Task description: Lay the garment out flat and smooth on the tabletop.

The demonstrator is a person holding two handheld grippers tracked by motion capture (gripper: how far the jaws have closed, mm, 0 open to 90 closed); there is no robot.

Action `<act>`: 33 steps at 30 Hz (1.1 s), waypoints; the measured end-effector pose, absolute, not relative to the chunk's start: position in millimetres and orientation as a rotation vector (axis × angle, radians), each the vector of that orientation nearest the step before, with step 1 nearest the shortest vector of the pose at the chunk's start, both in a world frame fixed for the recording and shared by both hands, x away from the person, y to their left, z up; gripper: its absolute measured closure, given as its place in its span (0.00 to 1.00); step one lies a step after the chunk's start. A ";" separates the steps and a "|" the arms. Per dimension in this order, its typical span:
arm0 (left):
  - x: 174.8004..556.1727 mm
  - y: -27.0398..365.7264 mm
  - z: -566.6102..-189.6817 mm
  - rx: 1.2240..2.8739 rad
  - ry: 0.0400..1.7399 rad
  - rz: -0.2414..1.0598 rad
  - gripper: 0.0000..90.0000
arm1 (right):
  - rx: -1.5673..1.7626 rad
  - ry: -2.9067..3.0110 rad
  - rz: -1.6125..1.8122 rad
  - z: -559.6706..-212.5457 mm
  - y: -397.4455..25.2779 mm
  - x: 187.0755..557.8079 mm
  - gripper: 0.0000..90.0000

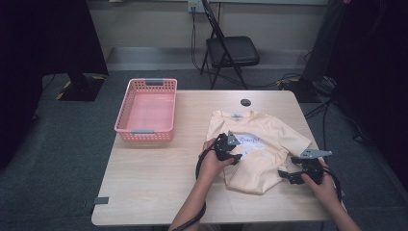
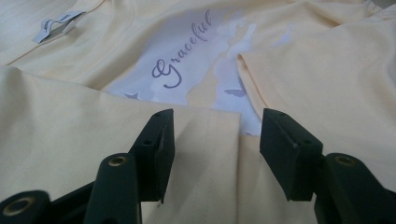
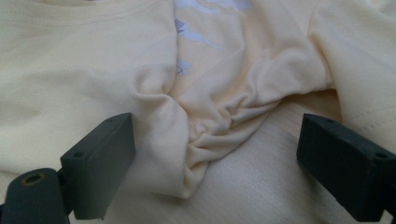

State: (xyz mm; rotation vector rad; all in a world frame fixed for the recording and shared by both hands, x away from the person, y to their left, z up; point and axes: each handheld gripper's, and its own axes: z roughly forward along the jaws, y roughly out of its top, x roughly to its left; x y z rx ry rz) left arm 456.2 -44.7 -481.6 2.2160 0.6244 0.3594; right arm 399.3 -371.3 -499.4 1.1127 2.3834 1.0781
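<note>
High view: pale yellow T-shirt (image 1: 262, 144) lay on the table (image 1: 159, 178) toward its right edge, collar facing the far edge, both side panels already folded inward over the print. Pink basket (image 1: 146, 109) sat at the far left corner. Left gripper (image 1: 234, 155) rested over the folded left panel, jaws apart with a hemmed fold edge between them. Right gripper (image 1: 285, 176) sat at the bunched hem near the front edge, jaws wide, nothing clamped. Judgement: the right should close on the whole gather, all layers, and the left should pinch the fold edge squarely; lifting evenly would keep the fold from slipping.
</note>
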 end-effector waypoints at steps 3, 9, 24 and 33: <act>457.6 -47.9 -481.4 2.226 0.613 0.373 0.55 | 1.113 2.383 1.078 -499.4 -371.3 399.3 0.12; 458.2 -56.1 -480.3 2.241 0.589 0.364 0.60 | 1.112 2.383 1.078 -499.4 -371.3 399.4 0.12; 461.2 -55.5 -481.8 2.247 0.604 0.354 0.97 | 1.113 2.383 1.078 -499.4 -371.3 399.4 0.12; 462.3 -43.6 -465.9 2.149 0.671 0.311 0.98 | 1.113 2.383 1.078 -499.4 -371.2 399.4 0.12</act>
